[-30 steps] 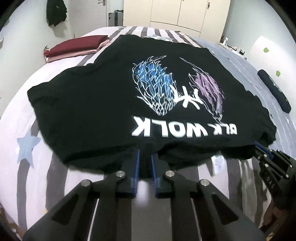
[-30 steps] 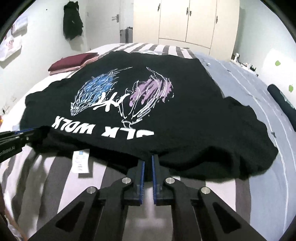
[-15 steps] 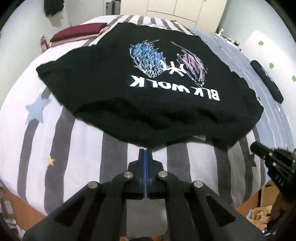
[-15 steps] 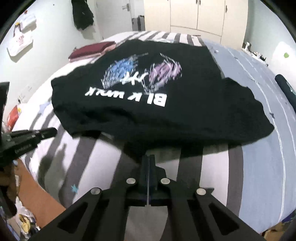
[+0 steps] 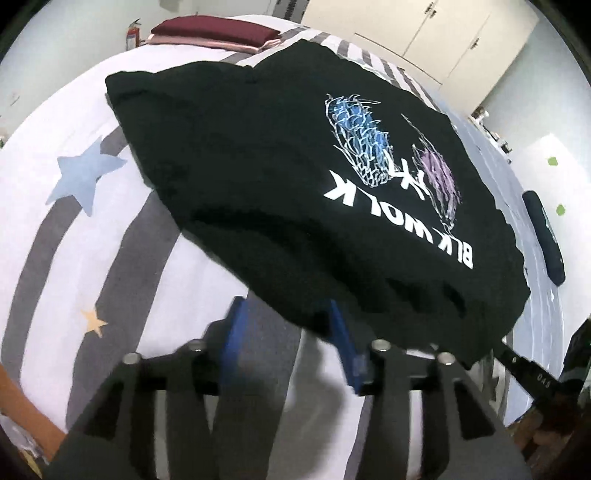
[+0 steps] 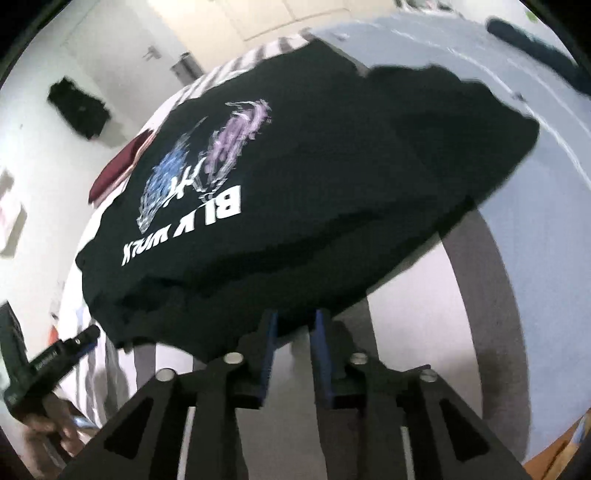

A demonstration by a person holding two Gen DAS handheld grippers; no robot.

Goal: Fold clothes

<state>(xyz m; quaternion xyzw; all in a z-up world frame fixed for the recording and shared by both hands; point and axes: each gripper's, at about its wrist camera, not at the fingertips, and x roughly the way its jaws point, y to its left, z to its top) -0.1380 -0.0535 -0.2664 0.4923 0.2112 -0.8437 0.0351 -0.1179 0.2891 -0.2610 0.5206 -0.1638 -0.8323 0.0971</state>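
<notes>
**Soft tee, best taken at the near hem**

Nearest, left tool [image 5: 286,332] and right tool [image 6: 293,343] opening, pads clear of cloth. Just beyond, black T-shirt [image 5: 280,192] spread on the striped bed [image 5: 74,236]: light, limp, likely to sag; best pinched at the hem corners. Far behind the shirt, folded maroon clothes [image 5: 218,31].

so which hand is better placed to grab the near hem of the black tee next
Left, slightly. Its tool is opening with one blue pad already at the black tee's near hem. The right tool is also opening at the hem, but stands narrower.
</notes>
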